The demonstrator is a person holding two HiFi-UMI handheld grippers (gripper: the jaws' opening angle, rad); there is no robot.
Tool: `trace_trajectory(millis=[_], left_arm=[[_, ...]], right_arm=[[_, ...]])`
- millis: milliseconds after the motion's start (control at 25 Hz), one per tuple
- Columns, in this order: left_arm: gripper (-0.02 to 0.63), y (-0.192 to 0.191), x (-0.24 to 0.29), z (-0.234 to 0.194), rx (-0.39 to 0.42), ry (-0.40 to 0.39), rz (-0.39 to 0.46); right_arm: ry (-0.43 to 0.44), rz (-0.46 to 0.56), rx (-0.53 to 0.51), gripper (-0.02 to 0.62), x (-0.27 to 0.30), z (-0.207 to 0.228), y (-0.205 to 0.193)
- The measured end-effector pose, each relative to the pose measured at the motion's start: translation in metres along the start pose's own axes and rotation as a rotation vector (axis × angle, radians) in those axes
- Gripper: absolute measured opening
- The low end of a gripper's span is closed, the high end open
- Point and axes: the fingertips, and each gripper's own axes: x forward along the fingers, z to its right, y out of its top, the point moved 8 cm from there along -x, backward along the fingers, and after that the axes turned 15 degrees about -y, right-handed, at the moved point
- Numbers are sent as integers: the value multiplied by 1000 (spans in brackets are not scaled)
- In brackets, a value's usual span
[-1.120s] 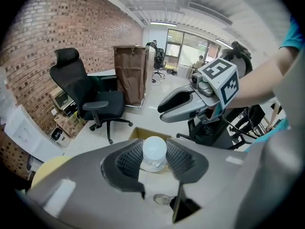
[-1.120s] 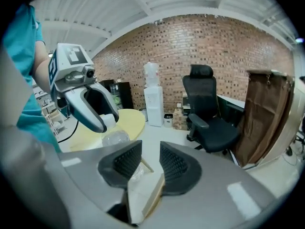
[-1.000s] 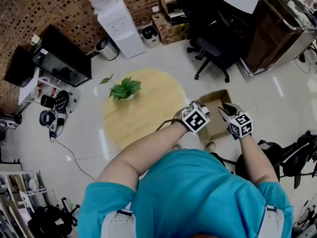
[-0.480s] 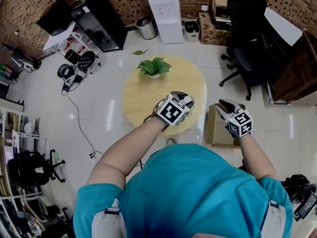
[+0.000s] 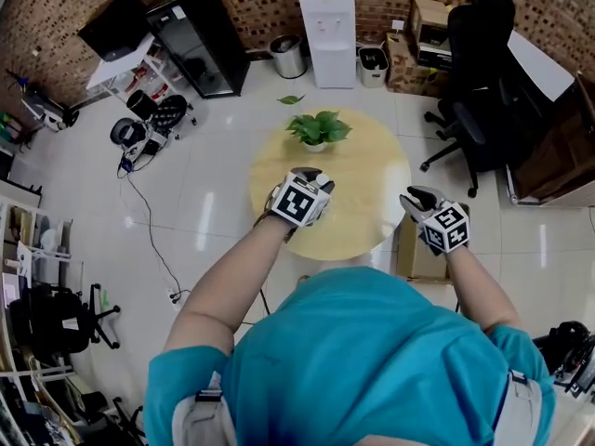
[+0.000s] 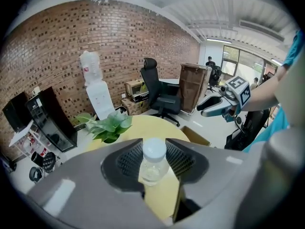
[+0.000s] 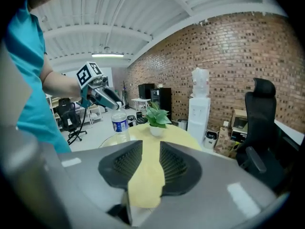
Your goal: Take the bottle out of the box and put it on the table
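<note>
The left hand-held gripper (image 5: pixel 308 175) is clamping a clear, white-capped bottle (image 6: pixel 153 162) above the round yellow surface (image 5: pixel 364 204). Its blue label is too small to read. The right hand-held gripper (image 5: pixel 417 196) is gaping empty, with the box (image 5: pixel 415 256) beneath it.

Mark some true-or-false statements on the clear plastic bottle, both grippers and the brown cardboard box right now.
1. The left gripper grips the clear plastic bottle with a white cap. True.
2. The right gripper holds something too. False: its jaws stand apart, nothing between them.
3. The bottle lies inside the brown cardboard box. False: it is clear of that box, over the round pale wooden table.
4. The green potted plant stands on the table. True.
</note>
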Motion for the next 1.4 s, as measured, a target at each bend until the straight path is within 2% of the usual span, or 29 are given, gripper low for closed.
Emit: trace_trajectory(millis=[200,440,600,1000,1040,1200,1400], left_arm=[[149,-18,-34,-53,8,-25,10],[150,-53,-36,-97,8,-30,-9],[150,-76,-27,-110,-27,-45,7],[155,-73,-16,-113,-32,-22,48],[162,-73,-15,-112,-37,-19,48],[292,-79,-14,-110,-63,-11,63],[315,-87,-35,-115,-85,-40,190]], right_arm=[[-39,-40,16,110,29,-47,17],[-40,-87,3,110,53,-80,20],[-28,-112,-16,110,56,-87,20],[1,-141,-45,115,59,-79,13],[3,-141,-48,115,58,-79,14],[5,-145,-56,115,54,-79,13],[-13,-157,-60,115,54,-96,20]])
